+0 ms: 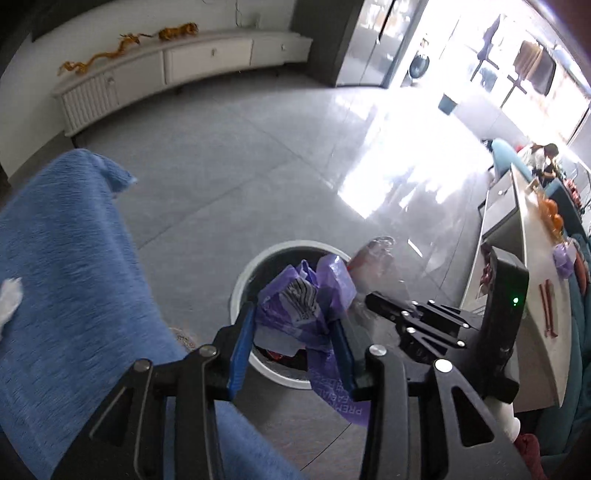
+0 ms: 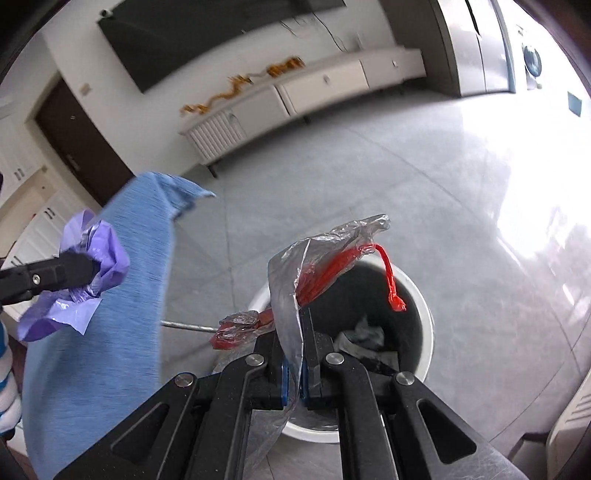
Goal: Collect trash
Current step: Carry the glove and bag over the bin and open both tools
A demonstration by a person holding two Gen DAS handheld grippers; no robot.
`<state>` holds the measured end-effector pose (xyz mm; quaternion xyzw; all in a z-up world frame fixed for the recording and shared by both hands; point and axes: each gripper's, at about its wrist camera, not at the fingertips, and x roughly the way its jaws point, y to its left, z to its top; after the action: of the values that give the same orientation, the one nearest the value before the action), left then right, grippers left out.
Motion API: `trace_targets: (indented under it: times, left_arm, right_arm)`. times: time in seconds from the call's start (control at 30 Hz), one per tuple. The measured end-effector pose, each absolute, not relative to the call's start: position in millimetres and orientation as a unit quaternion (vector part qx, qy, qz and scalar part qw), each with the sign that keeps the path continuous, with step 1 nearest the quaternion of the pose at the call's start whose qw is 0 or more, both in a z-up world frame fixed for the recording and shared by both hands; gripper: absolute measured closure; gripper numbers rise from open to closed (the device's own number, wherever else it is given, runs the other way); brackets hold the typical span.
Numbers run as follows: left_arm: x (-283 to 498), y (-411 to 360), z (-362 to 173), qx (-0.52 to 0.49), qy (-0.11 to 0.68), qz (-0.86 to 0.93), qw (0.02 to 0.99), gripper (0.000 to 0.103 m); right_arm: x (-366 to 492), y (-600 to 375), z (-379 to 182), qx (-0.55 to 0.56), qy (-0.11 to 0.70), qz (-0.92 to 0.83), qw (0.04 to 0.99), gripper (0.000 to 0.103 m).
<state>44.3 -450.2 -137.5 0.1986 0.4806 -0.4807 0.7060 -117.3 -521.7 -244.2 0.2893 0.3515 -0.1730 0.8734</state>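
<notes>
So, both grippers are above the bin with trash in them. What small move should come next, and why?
Probably open the left gripper fully. The purple wrapper sits between its blue pads, directly over the white bin, so it should fall inside. The right gripper, shut on the clear plastic bag with red string, also hangs over the bin and can release after.

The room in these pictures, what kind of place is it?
Probably a home living room: a long white low cabinet under a wall-mounted dark screen, a grey tiled floor, and a round trash bin.
</notes>
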Motion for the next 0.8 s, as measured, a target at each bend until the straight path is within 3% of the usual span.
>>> trace_targets:
  times: [0.17, 0.23, 0.3, 0.37, 0.47, 0.8]
  left_arm:
    - [52.1, -473.1, -166.6, 0.189, 0.522, -0.478, 0.68, 0.055]
    - [54.4, -475.1, -172.2, 0.184, 0.527, -0.479, 0.677, 0.05]
    - [55.0, -473.8, -172.8, 0.18, 0.526, -0.481, 0.677, 0.047]
    - [56.4, -468.9, -170.3, 0.175, 0.525, -0.483, 0.679, 0.046]
    - [58.8, -456.6, -161.5, 0.164, 0.518, -0.486, 0.684, 0.046]
    - [51.3, -359.3, -76.5, 0.141, 0.364, -0.446, 0.805, 0.046]
  right_arm:
    - [-114.8, -537.3, -273.0, 0.311, 0.367, -0.189, 0.857, 0.096]
    - [-120.5, -540.1, -278.8, 0.315, 0.369, -0.195, 0.852, 0.09]
    - [-119.3, -538.6, -278.8, 0.317, 0.371, -0.204, 0.849, 0.073]
    - [-118.3, -540.7, -277.9, 0.316, 0.371, -0.209, 0.848, 0.067]
    - [-123.2, -542.2, -273.2, 0.316, 0.368, -0.218, 0.847, 0.065]
    - [-123.6, -500.4, -186.0, 0.243, 0.317, -0.218, 0.89, 0.057]
